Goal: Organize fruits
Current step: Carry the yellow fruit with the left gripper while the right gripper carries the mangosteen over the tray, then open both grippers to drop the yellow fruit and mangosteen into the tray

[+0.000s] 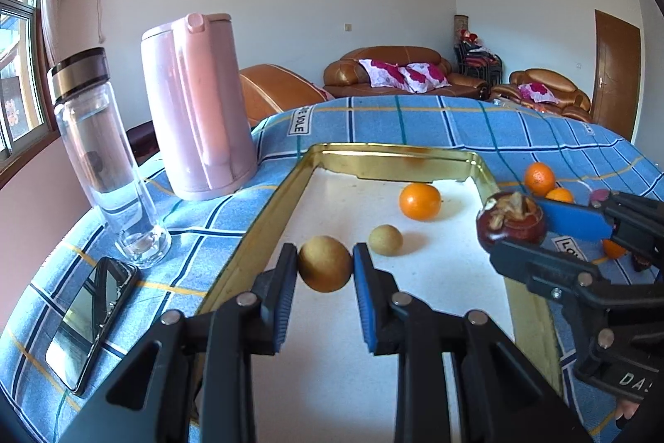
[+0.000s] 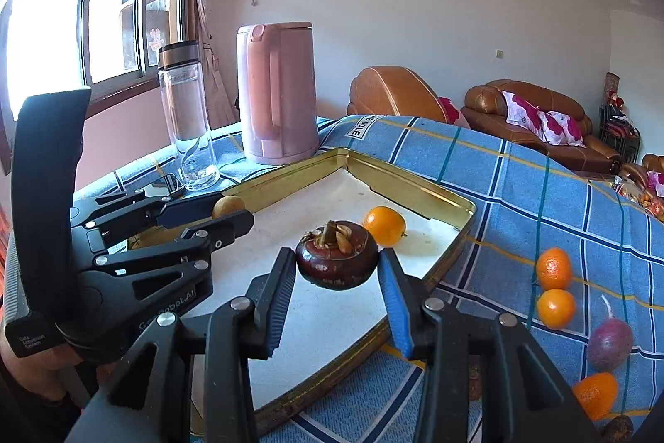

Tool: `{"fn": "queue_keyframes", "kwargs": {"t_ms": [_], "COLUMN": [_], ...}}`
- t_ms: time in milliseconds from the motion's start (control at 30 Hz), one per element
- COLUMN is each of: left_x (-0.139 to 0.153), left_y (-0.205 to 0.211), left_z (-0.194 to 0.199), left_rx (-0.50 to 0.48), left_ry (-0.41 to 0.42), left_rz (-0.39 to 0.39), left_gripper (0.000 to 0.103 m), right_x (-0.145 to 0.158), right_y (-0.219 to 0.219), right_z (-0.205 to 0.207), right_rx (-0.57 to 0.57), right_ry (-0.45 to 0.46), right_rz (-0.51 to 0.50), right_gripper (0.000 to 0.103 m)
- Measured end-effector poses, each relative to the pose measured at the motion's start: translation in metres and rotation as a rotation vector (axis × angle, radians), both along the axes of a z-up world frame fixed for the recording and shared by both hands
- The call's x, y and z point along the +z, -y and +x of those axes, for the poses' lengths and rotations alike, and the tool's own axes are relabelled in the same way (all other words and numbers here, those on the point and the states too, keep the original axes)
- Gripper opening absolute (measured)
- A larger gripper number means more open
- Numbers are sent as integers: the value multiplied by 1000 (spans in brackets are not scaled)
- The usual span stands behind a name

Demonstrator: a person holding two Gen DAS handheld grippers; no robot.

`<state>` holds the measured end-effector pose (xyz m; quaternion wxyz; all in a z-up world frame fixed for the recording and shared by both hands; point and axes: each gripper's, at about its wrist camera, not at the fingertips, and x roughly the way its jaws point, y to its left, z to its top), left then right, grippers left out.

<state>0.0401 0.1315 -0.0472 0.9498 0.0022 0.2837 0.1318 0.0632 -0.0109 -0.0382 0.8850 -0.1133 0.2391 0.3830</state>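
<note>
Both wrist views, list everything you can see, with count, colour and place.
tray: one, gold rim, white floor, on the blue plaid cloth
orange: one, in the tray
small longan: one, tan, on the tray floor
oranges on cloth: three, right of the tray
purple fruit: one, on the cloth among them
kettle: one, pink, left of the tray
bottle: one, clear, beside the kettle
phone: one, black, on the cloth
sofas: brown, behind
left gripper: fingers shut on large longan, tan
right gripper: fingers shut on mangosteen, dark maroon
</note>
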Motion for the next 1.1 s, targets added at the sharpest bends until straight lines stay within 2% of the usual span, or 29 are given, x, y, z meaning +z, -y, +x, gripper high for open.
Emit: {"fn": "queue_keyframes", "kwargs": {"t_ms": [467, 867, 1100], "left_x": [-10, -12, -12], "left_y": [-16, -18, -19], "left_z": [8, 12, 13], "left_rx": [27, 25, 28], "left_ry": [-55, -88, -89], "left_rz": [-1, -1, -3], "left_gripper": [28, 28, 29], "right_x": [-21, -26, -26], "right_y": [-17, -23, -26], "right_z": [2, 4, 1], "right_rx": [27, 20, 22], "right_ry": [-43, -65, -48], "right_rz": [-59, -105, -119], "right_gripper": [43, 44, 44]}}
